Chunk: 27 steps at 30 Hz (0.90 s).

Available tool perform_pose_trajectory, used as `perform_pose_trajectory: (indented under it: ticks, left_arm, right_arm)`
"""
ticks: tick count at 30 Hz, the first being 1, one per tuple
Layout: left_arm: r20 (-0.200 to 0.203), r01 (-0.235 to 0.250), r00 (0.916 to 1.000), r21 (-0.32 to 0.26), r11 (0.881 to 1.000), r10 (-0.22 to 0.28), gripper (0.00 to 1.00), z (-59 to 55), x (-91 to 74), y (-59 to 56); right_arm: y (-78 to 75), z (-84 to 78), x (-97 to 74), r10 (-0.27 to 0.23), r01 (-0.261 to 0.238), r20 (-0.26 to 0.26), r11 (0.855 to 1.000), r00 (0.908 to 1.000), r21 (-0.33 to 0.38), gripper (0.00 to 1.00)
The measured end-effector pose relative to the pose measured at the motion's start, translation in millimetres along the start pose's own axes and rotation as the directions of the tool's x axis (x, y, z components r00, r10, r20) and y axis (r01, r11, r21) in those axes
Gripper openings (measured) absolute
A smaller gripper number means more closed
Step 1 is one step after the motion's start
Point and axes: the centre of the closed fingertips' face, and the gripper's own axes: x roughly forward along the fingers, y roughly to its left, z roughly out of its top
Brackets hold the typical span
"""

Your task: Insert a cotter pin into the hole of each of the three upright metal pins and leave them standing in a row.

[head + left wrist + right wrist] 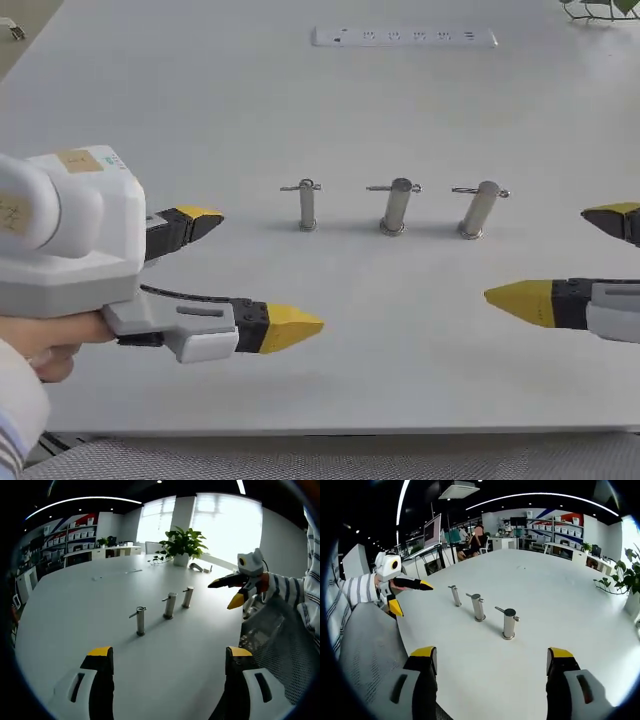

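Our left gripper [272,269] and right gripper [534,253] both gape, empty. Head view shows a power strip [404,38] beyond the three pins [397,207]; left gripper view, a potted plant [183,545]

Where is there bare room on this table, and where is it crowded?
Free: the table between the left gripper and right gripper, in front of the metal pins; also between those pins and the power strip. Crowded: the gaps within the pin row.

Head view's right edge cuts off the right tool [535,254].
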Motion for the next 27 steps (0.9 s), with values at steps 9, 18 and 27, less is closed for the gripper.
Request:
perform_pose_trajectory:
  ticks: [9,18,27]
  left_arm:
    - [0.004,-0.027,0.9996,-0.027,0.999,0.027,0.92,-2.7,-1.8,6.5]
    - [-0.026,-0.042,0.9988,-0.039,0.998,0.041,0.92,-12.3,-2.6,6.7]
    - [-0.071,-0.056,0.9960,-0.022,0.998,0.054,0.92,-15.7,-6.5,3.9]
  right_arm:
    - [6.5,-4.1,1.8,0.012,-0.012,-0.028,1.000,0.9995,0.014,0.96]
    - [15.1,-6.8,2.6,0.031,-0.029,-0.051,0.999,0.9982,0.024,0.96]
    - [8.6,-4.9,-0.6,0.005,-0.003,-0.039,0.999,0.9992,0.053,0.95]
